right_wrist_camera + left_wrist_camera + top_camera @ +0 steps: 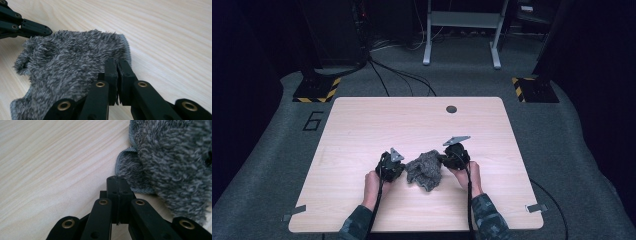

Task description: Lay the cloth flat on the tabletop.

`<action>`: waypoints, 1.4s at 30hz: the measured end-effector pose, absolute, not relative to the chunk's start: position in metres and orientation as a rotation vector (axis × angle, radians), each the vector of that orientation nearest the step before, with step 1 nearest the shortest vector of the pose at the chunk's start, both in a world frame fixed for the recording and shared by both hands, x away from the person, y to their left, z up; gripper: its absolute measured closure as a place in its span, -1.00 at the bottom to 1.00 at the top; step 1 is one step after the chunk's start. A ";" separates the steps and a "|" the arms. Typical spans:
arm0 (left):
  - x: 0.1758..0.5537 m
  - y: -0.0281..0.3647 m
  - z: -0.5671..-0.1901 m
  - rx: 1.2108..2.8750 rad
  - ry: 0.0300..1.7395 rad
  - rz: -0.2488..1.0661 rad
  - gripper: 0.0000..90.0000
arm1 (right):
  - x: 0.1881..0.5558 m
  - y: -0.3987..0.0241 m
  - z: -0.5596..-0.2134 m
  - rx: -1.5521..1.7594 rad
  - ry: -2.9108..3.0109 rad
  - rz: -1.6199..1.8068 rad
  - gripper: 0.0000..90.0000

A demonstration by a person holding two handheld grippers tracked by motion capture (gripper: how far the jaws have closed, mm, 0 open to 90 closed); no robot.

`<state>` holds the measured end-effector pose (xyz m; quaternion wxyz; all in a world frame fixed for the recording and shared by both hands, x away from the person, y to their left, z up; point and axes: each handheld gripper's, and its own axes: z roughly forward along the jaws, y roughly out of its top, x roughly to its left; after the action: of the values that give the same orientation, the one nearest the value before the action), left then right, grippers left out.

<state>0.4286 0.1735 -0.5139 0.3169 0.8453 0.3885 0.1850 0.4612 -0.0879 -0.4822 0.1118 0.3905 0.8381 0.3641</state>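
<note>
Lying crumpled in the lower middle of the high view, a grey fluffy terry cloth with a stitched hem is seen on the pale wooden bench, between the two grippers. The left gripper is held at the cloth's left edge by the person's left hand, and the right gripper is held at its right edge by the right hand; camouflage-patterned sleeves are seen at the bottom of the frame.

In the left gripper view, the jaws of the left gripper are pressed together, their tips set against the cloth's hemmed edge, which fills the upper right; whether any fabric is pinched between them cannot be told.

In the right gripper view, the jaws of the right gripper are closed together over the cloth's hemmed corner, with pile rising on their left side and the hem just beyond their tips. The left gripper's black linkage is seen at the upper left, touching the cloth's far side.

A round dark hole is seen near the bench's far edge.
</note>
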 end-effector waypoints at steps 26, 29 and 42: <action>0.435 0.163 -0.513 2.246 0.995 0.466 0.98 | 0.476 -0.073 -0.486 1.134 2.480 1.048 0.88; 0.434 0.169 -0.514 2.228 1.017 0.475 0.99 | 0.471 -0.085 -0.477 1.126 2.441 1.081 0.89; 0.426 0.189 -0.511 2.208 1.046 0.487 0.99 | 0.457 -0.120 -0.464 1.170 2.341 1.094 0.88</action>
<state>0.4261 0.1890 -0.5115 0.3195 0.8397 0.3981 0.1854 0.4571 -0.1201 -0.4640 0.1520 0.4077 0.8157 0.3813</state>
